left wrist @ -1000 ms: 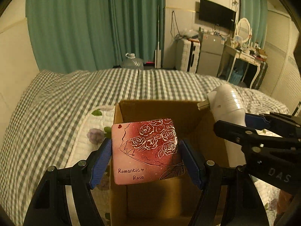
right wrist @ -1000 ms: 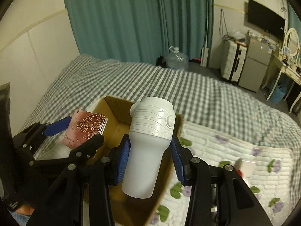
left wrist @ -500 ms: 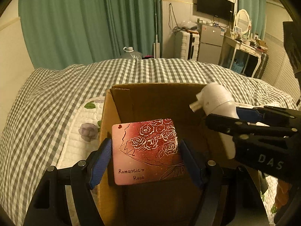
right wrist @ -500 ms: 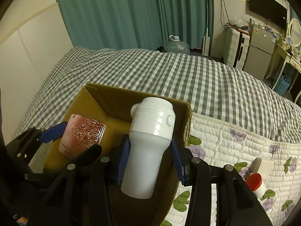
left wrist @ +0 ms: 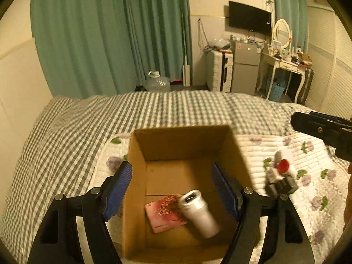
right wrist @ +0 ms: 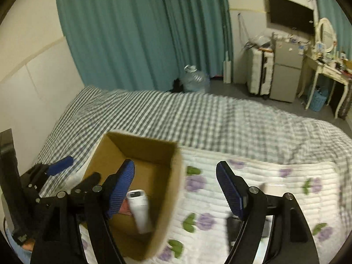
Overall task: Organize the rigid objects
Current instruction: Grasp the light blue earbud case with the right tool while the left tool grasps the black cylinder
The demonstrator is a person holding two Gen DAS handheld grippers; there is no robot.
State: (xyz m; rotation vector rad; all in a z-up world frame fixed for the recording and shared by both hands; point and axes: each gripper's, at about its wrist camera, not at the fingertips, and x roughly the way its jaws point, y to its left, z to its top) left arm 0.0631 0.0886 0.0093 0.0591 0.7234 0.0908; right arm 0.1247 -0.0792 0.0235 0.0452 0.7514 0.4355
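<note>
The cardboard box (left wrist: 180, 151) on the floral quilt (left wrist: 259, 149) holds both deposited items: a pink rose-printed tin (left wrist: 164, 216) lying flat on its floor and a white tumbler (left wrist: 199, 213) on its side, overlapping the tin's edge. The left gripper (left wrist: 171, 187) hangs over the box with jaws spread and empty; the right gripper (right wrist: 176, 189) is likewise released, over the box's right wall. That drop looks finished. Next comes the red-capped bottle (left wrist: 283, 168) and the dark items beside it on the quilt, right of the box, which call for a reach and a fresh grasp.
</note>
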